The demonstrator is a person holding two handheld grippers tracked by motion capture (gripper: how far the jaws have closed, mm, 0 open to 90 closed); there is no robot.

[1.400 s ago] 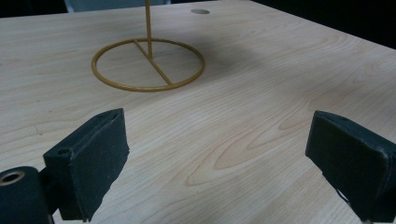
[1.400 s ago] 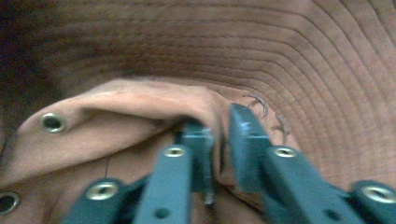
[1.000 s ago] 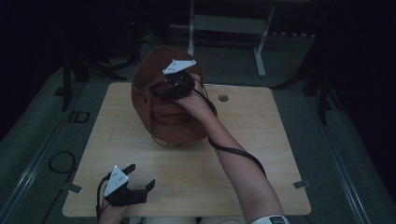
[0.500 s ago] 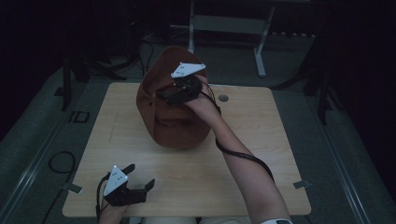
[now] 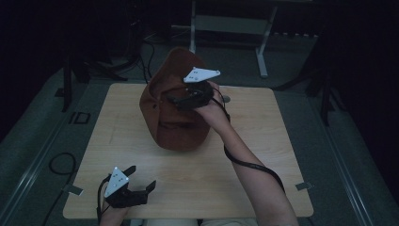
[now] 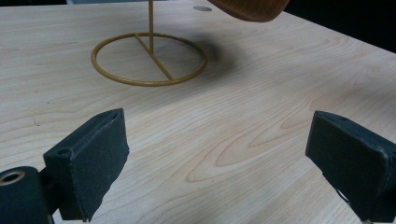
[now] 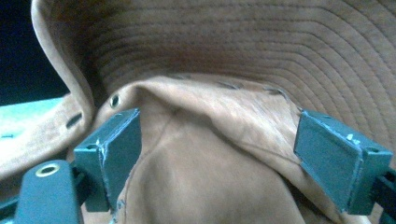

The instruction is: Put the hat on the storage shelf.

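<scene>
- The brown hat (image 5: 174, 115) stands over the far middle of the worktop (image 5: 263, 141), its crown crumpled and its stitched brim curling up behind.
- The right gripper (image 5: 176, 100) is pressed up against the hat's crown. In the right gripper view its jaws stand wide apart with soft leather bulging between them, so they are released, grasping nothing.
- The left gripper (image 5: 141, 181) hovers at the near left corner of the worktop, well apart from the hat. Its jaws are spread open too, with only bare wood between them.
- In the left gripper view a thin gold wire stand (image 6: 149, 58), a ring base with an upright rod, sits on the worktop with the hat's edge hanging just above it.
- I judge the step in hand to be settling or adjusting the hat on that stand, the right gripper positioned to take a fold of the crown.
- The next move seems to call for clenching the right jaws on that fold, gently, since the stand looks light and could tip if the hat is tugged sideways.
- The left gripper could come in to steady the brim.
</scene>
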